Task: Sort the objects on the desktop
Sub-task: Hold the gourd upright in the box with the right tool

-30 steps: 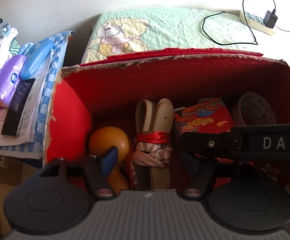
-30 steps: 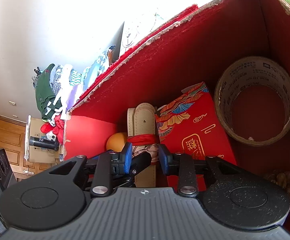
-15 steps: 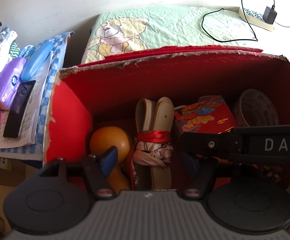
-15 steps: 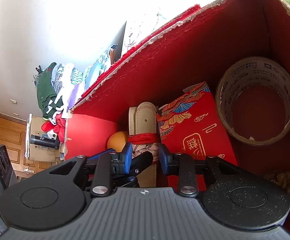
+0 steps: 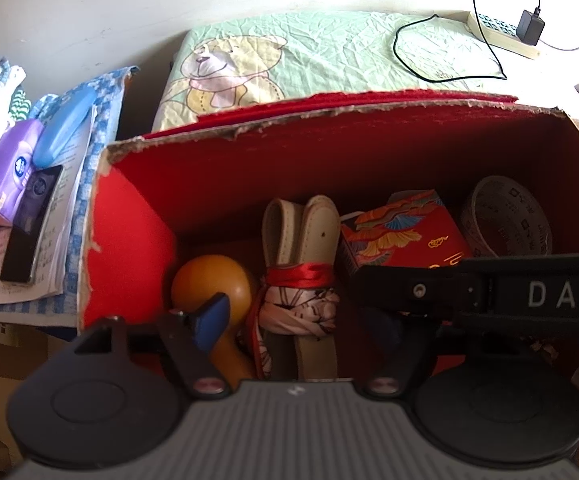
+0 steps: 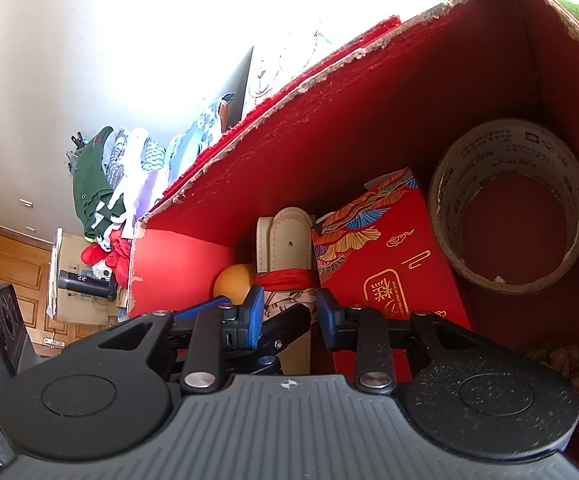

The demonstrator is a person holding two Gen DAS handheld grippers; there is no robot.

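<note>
An open red cardboard box [image 5: 129, 216] [image 6: 369, 92] holds an orange gourd [image 5: 209, 280] [image 6: 235, 282], a folded beige belt [image 5: 301, 228] [image 6: 285, 240] tied with red ribbon and patterned cloth, a red patterned packet [image 5: 405, 236] [image 6: 389, 264] and a roll of printed tape [image 5: 505, 216] [image 6: 505, 208]. My left gripper [image 5: 297, 320] hangs open over the gourd and the belt bundle; its right finger is hidden behind the right tool. My right gripper [image 6: 291, 316] is open, its blue pads [image 6: 255, 316] either side of the cloth bundle.
Left of the box, a checked cloth [image 5: 101, 120] carries papers, a purple pack [image 5: 7, 168], a blue case [image 5: 65, 124] and a dark phone [image 5: 29, 232]. Behind the box lie a bear-print pillow [image 5: 309, 56] and a power strip [image 5: 501, 36] with a black cable. Clothes [image 6: 101, 176] hang by the wall.
Almost nothing. Both views have shifted very slightly; the items in the box lie as before and both grippers keep the same opening.
</note>
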